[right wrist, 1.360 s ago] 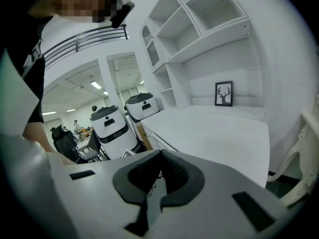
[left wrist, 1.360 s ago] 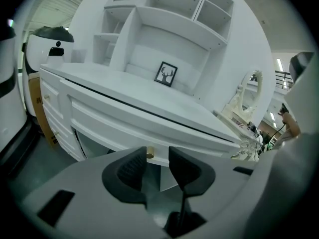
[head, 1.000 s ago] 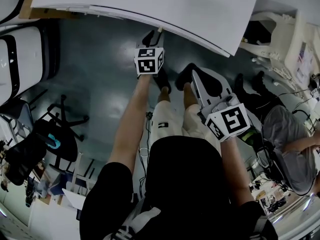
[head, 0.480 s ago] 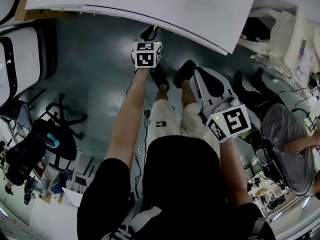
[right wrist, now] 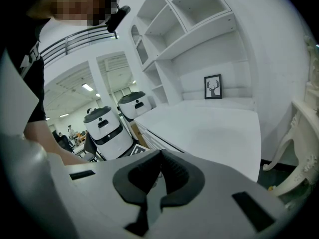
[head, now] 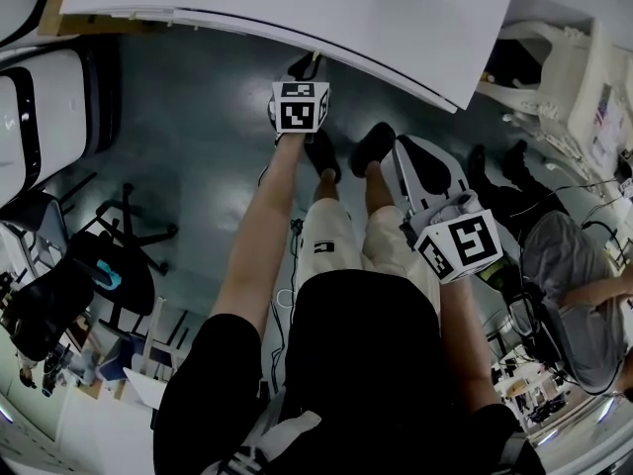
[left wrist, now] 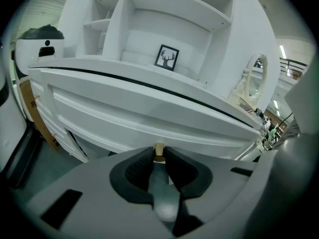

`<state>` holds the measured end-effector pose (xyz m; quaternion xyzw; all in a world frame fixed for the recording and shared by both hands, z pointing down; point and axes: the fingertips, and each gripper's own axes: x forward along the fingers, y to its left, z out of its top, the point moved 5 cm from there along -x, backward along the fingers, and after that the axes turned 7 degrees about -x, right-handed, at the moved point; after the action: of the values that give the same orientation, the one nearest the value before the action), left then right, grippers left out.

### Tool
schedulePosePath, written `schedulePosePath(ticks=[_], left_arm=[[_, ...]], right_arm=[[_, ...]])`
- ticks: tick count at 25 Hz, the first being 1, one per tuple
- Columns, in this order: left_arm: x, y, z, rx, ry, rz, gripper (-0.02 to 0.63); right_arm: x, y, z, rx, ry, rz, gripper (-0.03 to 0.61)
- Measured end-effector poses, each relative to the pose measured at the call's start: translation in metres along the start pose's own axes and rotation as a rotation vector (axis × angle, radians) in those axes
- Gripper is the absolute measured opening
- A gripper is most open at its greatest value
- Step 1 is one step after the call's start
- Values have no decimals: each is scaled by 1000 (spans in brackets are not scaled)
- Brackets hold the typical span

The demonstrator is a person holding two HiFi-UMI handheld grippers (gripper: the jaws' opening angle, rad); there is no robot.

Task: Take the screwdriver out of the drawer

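Nearest the body, holds the right gripper (right wrist: pixel 159 161) back beside the thigh, jaws together on nothing. Farther out, has just been closing the left gripper (left wrist: pixel 159 156) down from wide, now pinching the small tan knob (left wrist: pixel 159 148) on the front of the white drawer (left wrist: pixel 124 114), still shut under the desk top (head: pixel 297 8). Looks like the grip for the pull made but nothing opened yet; no screwdriver seen in any view, presumably inside that drawer, so calls next for a straight draw toward the body without slipping off so small a knob.
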<state>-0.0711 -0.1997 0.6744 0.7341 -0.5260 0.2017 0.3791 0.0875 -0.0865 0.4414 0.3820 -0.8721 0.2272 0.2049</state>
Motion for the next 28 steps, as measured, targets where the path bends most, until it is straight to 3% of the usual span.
schedulePosePath(ticks=[28], left_arm=[[-88,11,-80,-16,87,4,84]], right_arm=[[-9,37,3,-38,-10,29,17]])
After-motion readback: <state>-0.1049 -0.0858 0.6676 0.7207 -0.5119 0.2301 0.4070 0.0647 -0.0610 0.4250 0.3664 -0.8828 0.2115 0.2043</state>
